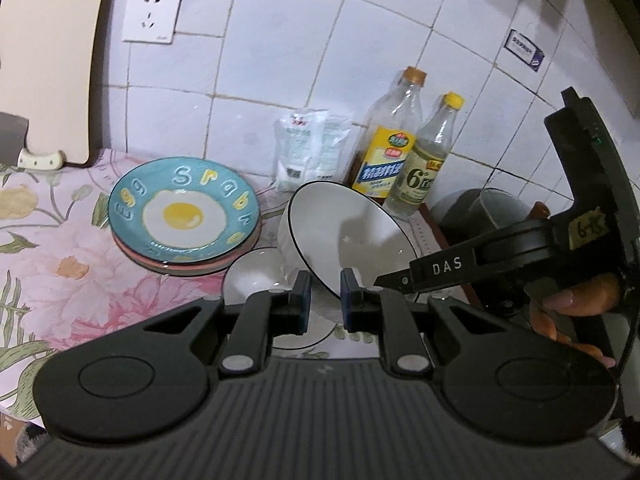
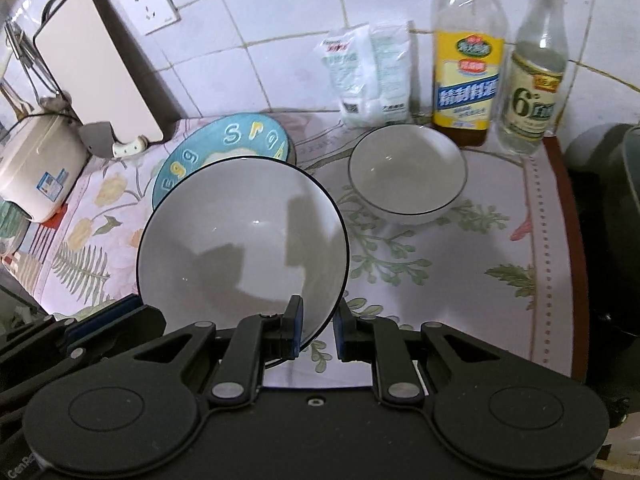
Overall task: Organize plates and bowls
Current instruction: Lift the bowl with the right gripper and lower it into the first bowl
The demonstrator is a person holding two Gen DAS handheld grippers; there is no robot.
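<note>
Right gripper (image 2: 316, 334) jaws clamp white bowl (image 2: 240, 240) rim; left gripper (image 1: 325, 300) jaws closed, empty

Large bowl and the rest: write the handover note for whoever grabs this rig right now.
Right gripper: shut on the large bowl at its near rim; the bowl is lifted and tilted.
Left gripper: jaws narrow around the same bowl's rim; firm grip unclear.
Small bowl: upright on the tablecloth.
Plates: stacked, the blue one on top.
Left to do: set the large bowl down, probably grouping the two bowls beside the plates.
</note>
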